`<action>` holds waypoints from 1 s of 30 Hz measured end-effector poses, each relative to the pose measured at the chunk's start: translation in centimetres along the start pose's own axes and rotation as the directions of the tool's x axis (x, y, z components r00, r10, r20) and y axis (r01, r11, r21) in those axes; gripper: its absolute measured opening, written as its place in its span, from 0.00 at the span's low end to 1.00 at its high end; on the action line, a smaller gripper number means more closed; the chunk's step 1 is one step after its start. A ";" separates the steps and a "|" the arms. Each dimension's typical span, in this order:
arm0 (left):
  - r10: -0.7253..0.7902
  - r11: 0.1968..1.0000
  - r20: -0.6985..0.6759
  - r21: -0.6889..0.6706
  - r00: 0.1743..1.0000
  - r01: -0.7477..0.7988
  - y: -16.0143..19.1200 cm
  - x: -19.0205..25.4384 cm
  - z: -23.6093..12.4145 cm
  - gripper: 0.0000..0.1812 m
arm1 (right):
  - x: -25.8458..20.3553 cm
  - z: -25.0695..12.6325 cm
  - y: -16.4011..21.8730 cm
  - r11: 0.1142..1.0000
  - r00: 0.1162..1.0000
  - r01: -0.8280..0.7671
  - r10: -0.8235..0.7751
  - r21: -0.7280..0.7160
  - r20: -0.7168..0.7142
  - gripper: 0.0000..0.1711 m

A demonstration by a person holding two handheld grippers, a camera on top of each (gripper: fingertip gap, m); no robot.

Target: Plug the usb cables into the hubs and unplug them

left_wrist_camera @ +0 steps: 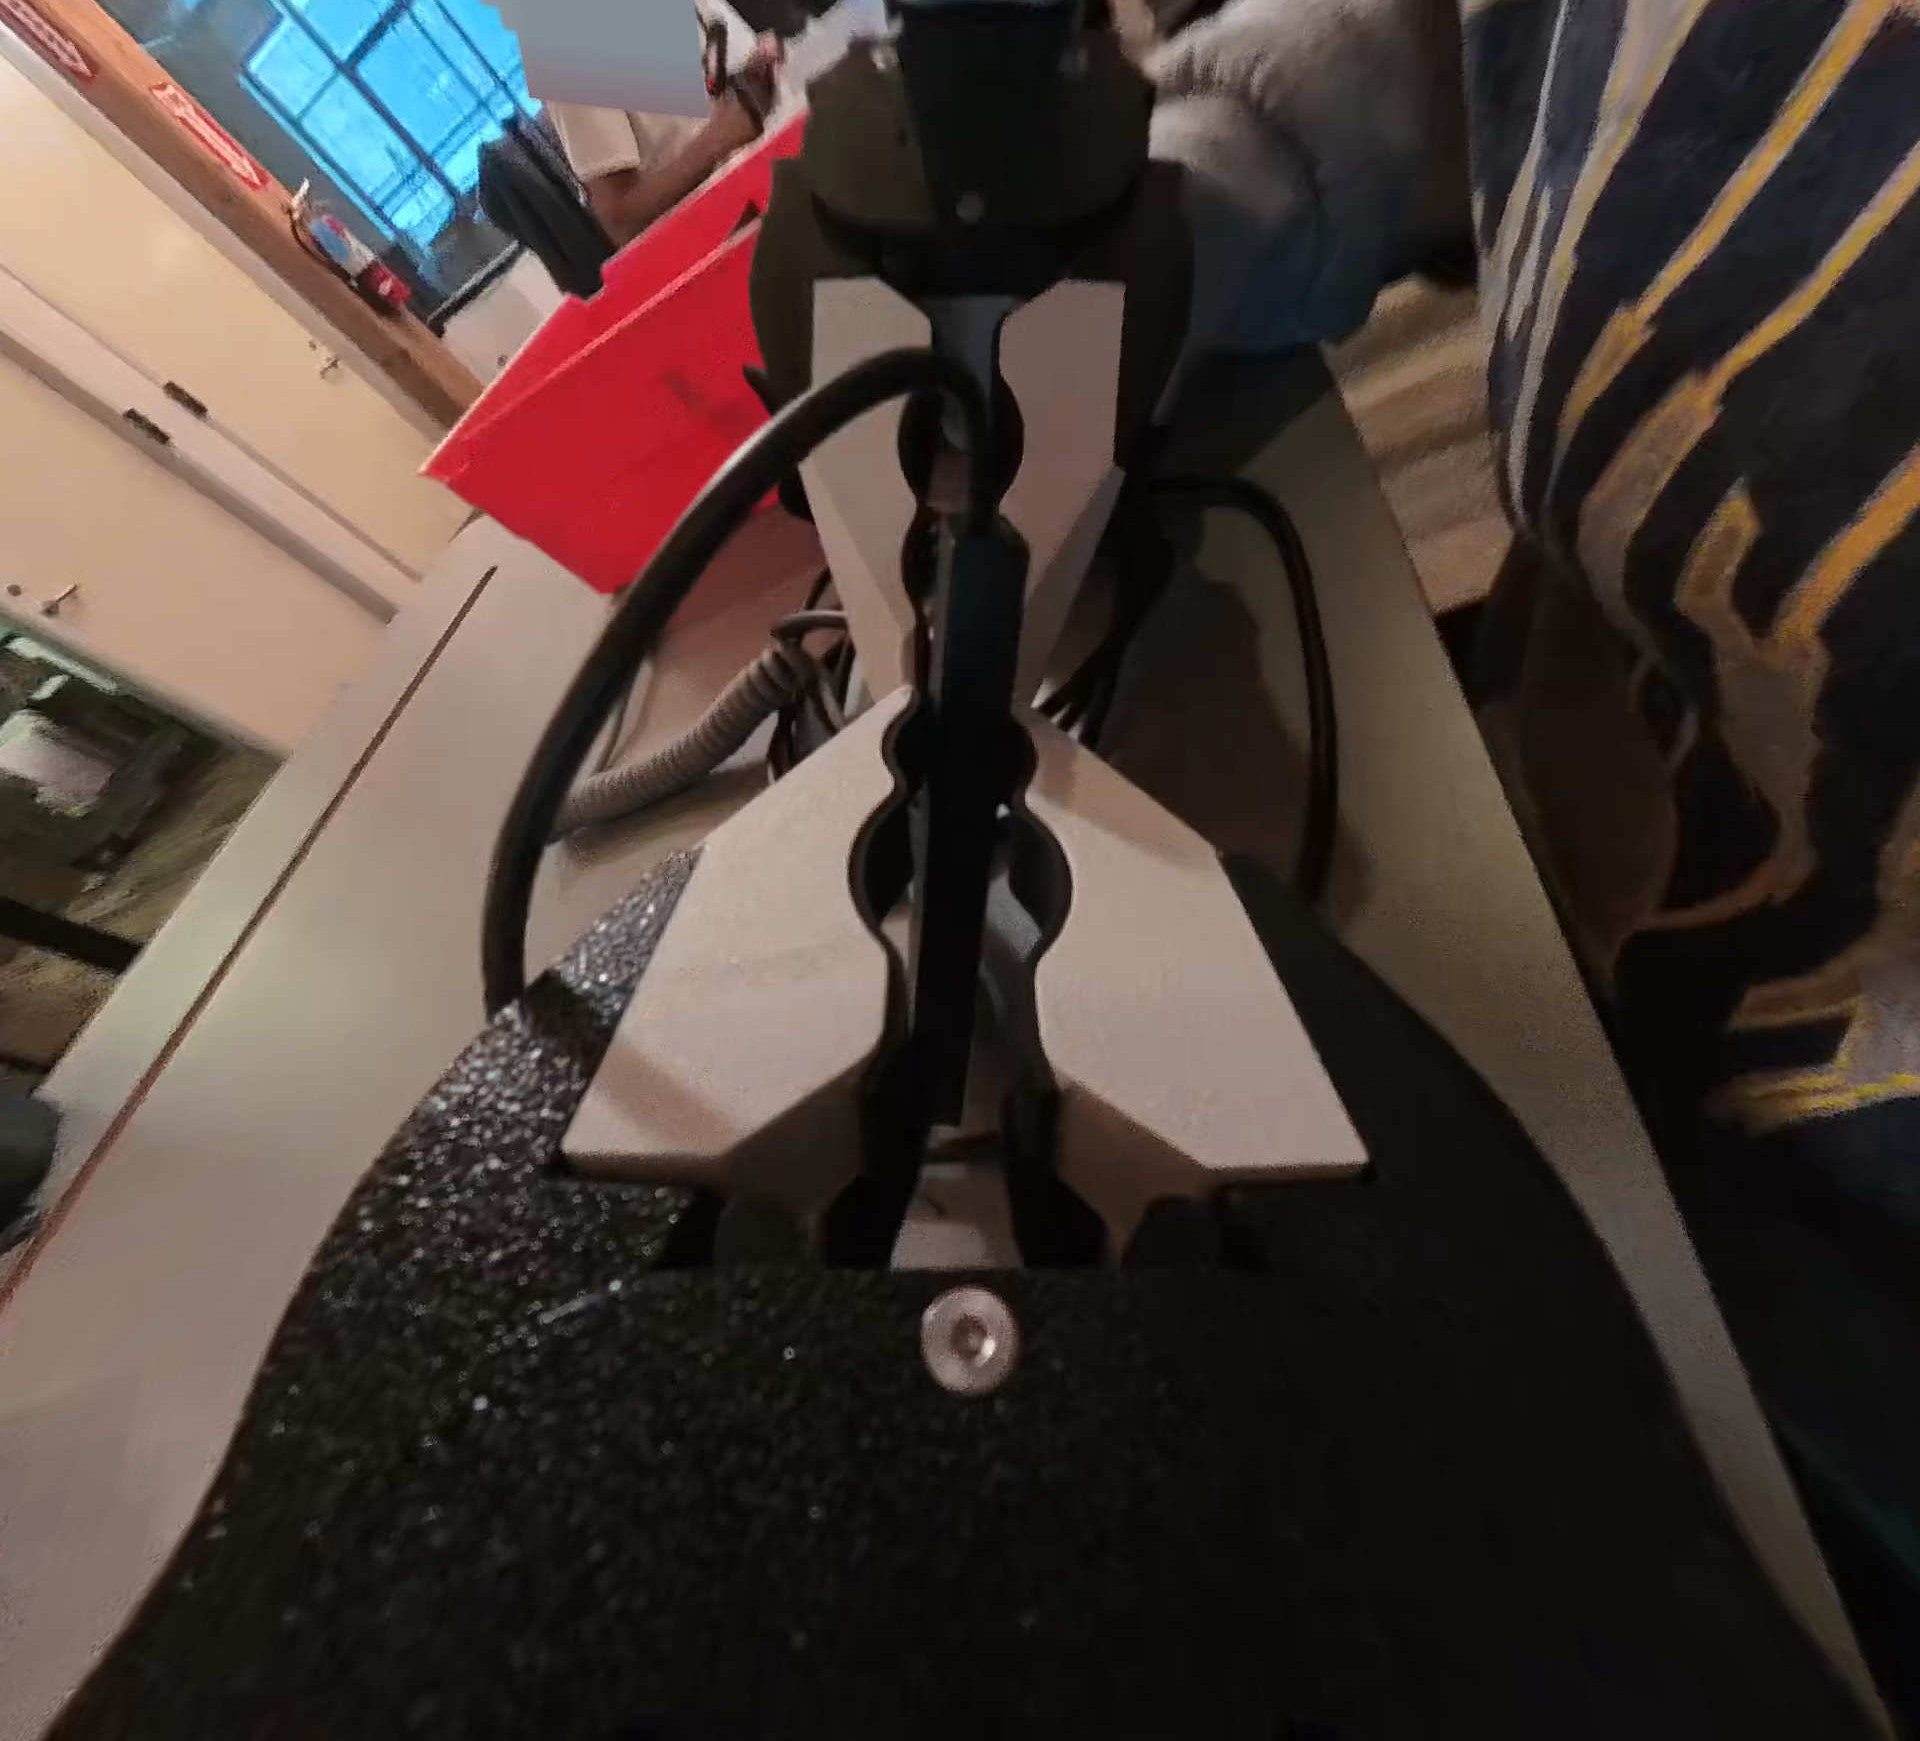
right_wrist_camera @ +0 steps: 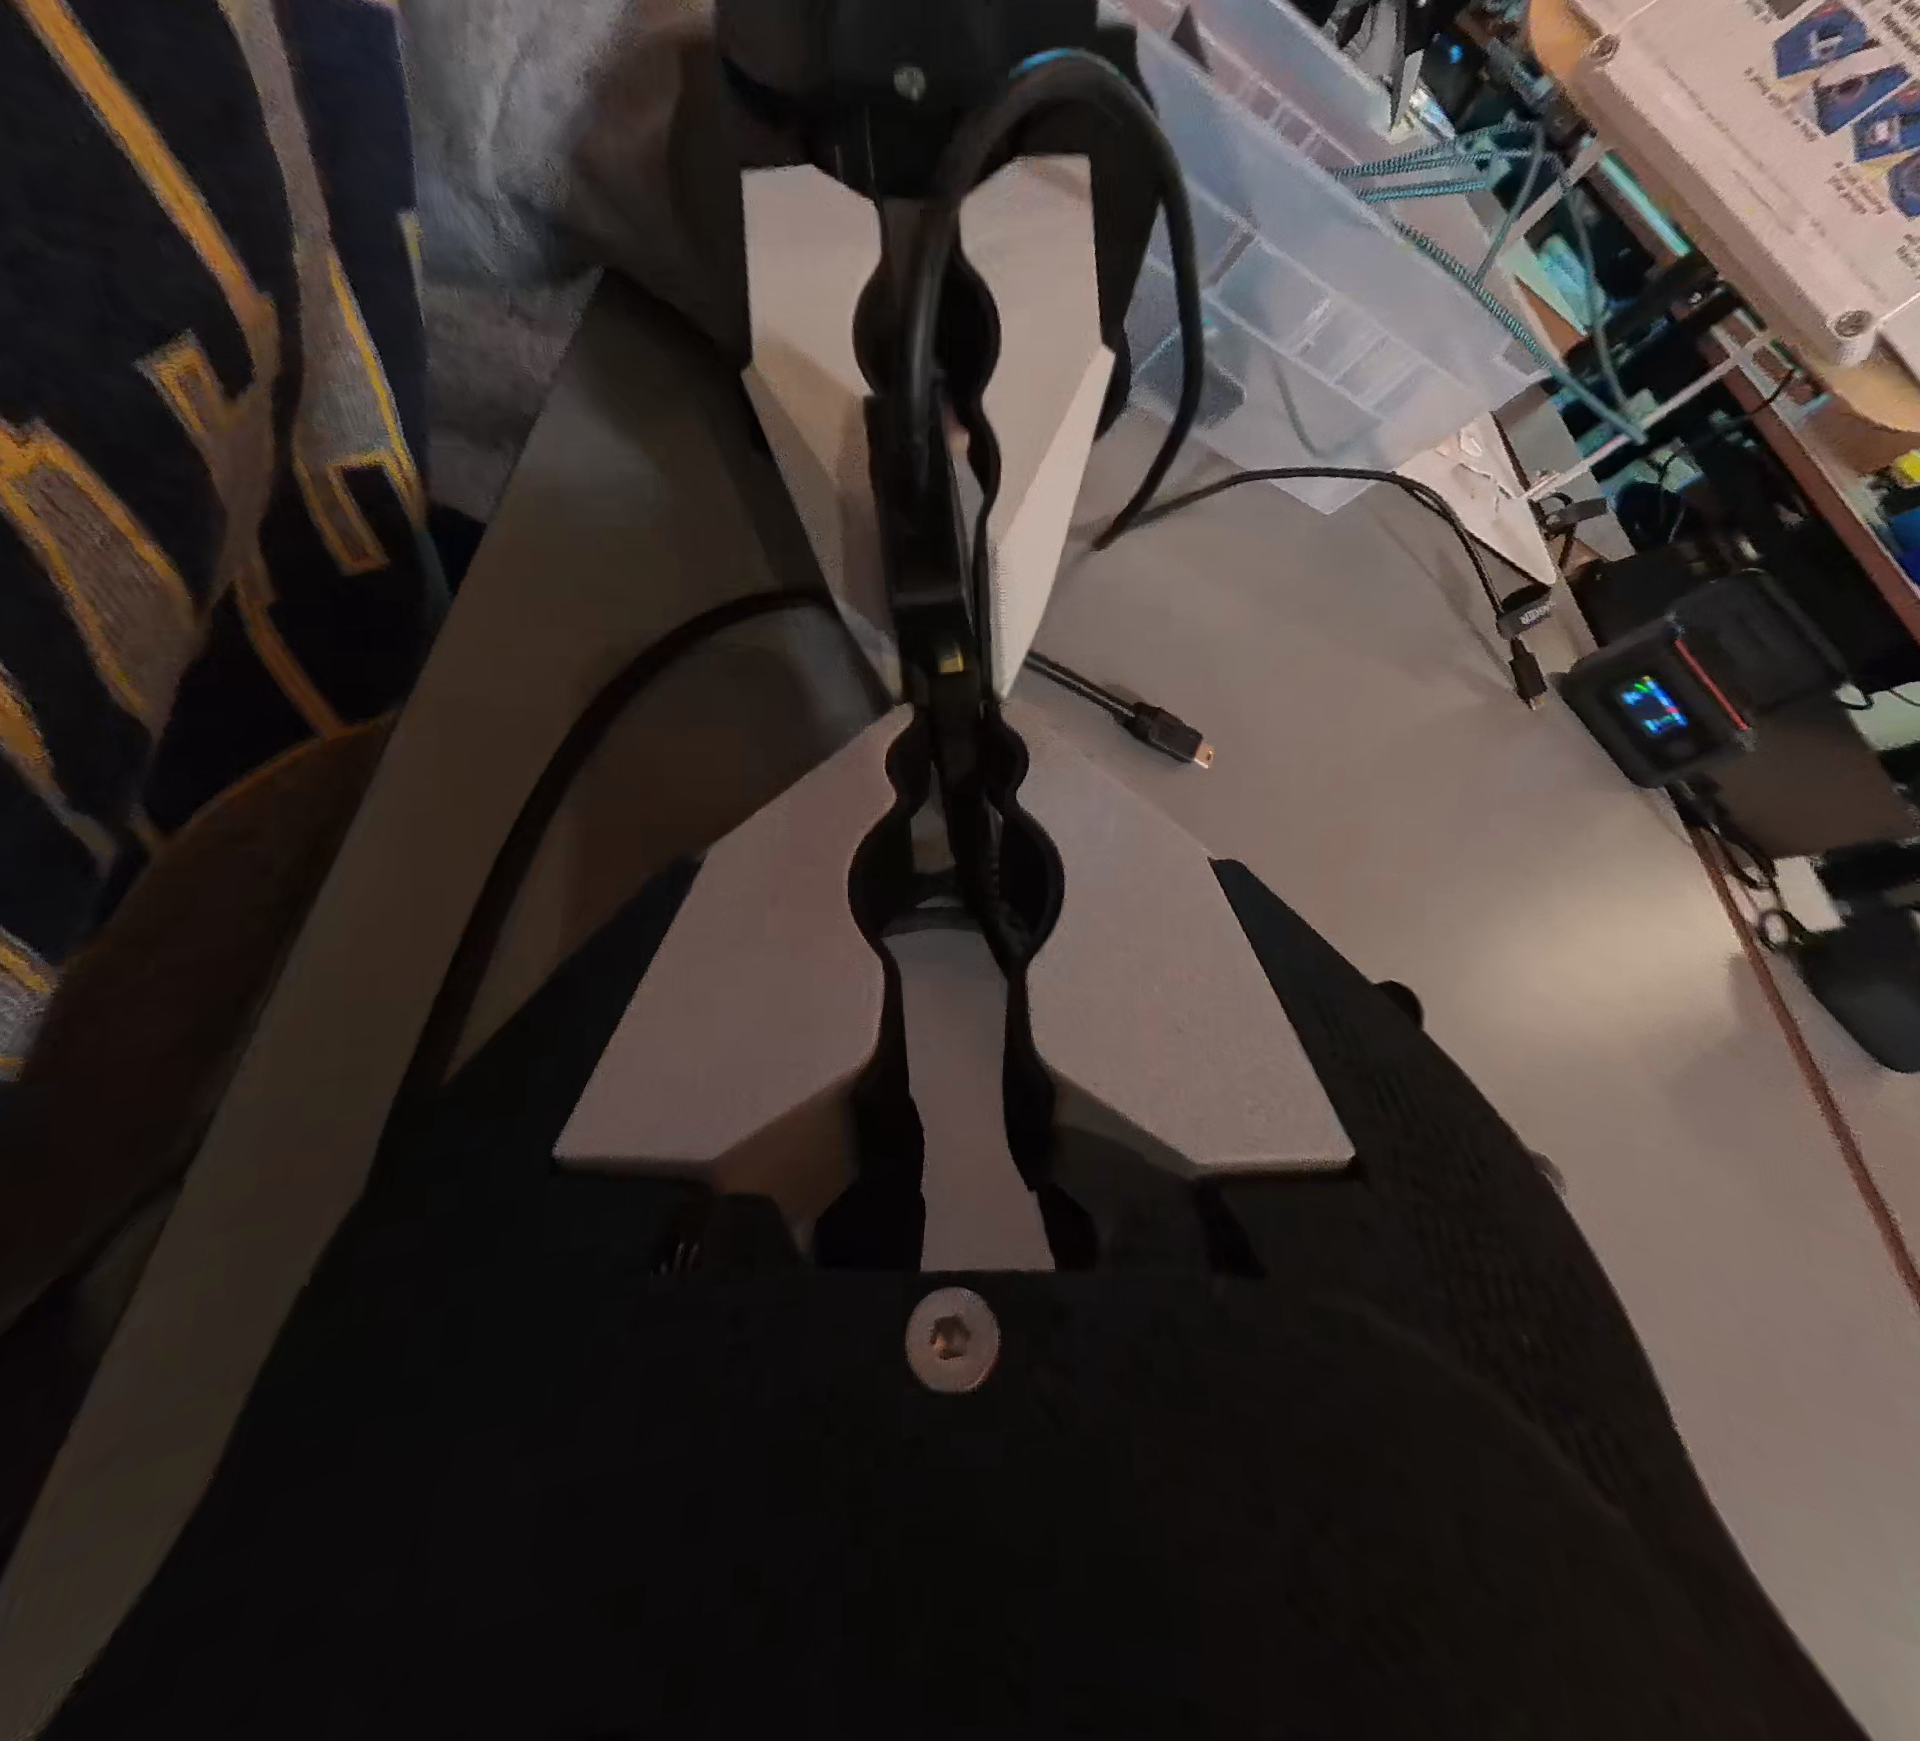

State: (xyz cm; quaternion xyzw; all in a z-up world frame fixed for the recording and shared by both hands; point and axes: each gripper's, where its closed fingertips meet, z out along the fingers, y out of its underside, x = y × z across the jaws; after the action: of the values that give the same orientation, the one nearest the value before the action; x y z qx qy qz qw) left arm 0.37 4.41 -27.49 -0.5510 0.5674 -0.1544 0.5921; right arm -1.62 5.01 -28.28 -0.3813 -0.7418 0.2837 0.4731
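At frame centre, the left gripper (left_wrist_camera: 961, 818) clamps a flat black hub (left_wrist_camera: 961, 860); facing it, the right gripper (right_wrist_camera: 951, 756) pinches a black usb cable (right_wrist_camera: 961, 818) above the counter (right_wrist_camera: 1299, 860).

Grey table (right_wrist_camera: 1299, 860) bearing loose black cable (right_wrist_camera: 1164, 727).

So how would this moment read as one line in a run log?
left gripper: shut on black hub | right gripper: shut on cable plug | grippers tip to tip above table | loose cable end on table
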 end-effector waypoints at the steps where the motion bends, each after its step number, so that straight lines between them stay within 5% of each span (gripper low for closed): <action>1: 0.029 0.999 0.009 -0.016 1.000 -0.028 0.1 0.1 0.0 0.05 | -0.1 0.1 0.1 1.000 1.000 0.017 -0.017 -0.004 -0.006 0.05; 9: -0.029 0.999 0.003 -0.021 1.000 0.029 0.2 0.0 -0.7 0.05 | -0.2 -0.1 0.2 1.000 1.000 0.017 -0.018 -0.023 -0.019 0.04; 11: -0.117 0.992 0.096 -0.033 0.988 0.121 1.6 -2.0 -3.1 0.05 | 2.0 -2.0 4.4 0.985 0.993 -0.010 -0.010 -0.171 -0.115 0.04; 14: -0.099 0.995 0.076 -0.022 0.992 0.101 1.2 -1.6 -2.4 0.05 | 2.5 -3.0 1.4 0.969 0.969 -0.238 0.242 0.065 -0.056 0.04; 19: -0.007 1.000 0.054 0.019 0.999 0.006 0.4 -1.0 -2.2 0.05 | 0.9 -1.5 3.0 0.997 0.996 -0.031 0.025 -0.075 -0.083 0.05; 27: -0.001 1.000 0.056 0.003 0.998 0.001 0.7 -1.1 -2.0 0.05 | 3.0 -2.3 2.9 0.997 0.977 -0.011 -0.004 -0.071 -0.211 0.04; 30: 0.048 0.999 0.173 0.000 0.984 -0.048 0.3 -2.7 -2.5 0.05 | 5.6 -4.1 1.8 0.998 0.940 -0.020 -0.002 -0.061 -0.340 0.04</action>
State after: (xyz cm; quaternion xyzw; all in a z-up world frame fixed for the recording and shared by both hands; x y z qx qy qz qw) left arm -2.73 5.51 -25.79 -0.5474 0.5267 -0.0927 0.6438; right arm 1.21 10.94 -25.39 -0.4427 -0.6558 0.1922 0.5805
